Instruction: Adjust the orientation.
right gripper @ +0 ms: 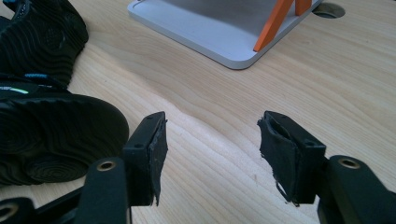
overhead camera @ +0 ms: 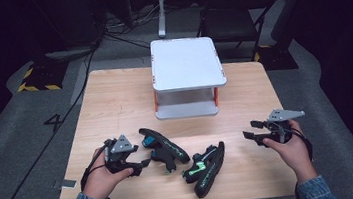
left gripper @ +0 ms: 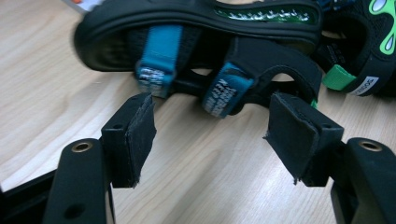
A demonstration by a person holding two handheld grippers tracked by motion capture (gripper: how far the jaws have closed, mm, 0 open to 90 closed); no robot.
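Lying on their sides between both released claws, left claw [overhead camera: 144,162] and right claw [overhead camera: 249,130], two black sandals [overhead camera: 164,148] [overhead camera: 206,168] crowd the wooden surface [overhead camera: 115,106] before a white two-tier stand [overhead camera: 185,63].

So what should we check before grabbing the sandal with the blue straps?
1. Left hand-held gripper open: ok, its jaws stand apart.
2. Black sandal with blue straps in front of that gripper: ok, it lies on its side just past the pads, straps facing them.
3. Nothing between the jaws: ok, only bare light wooden table.
4. Black sandal with green markings out of the way: cannot tell, it lies right beside the first one.
5. Right hand-held gripper free: ok, open over bare wood.
6. White two-level shelf with orange posts empty on top: ok.
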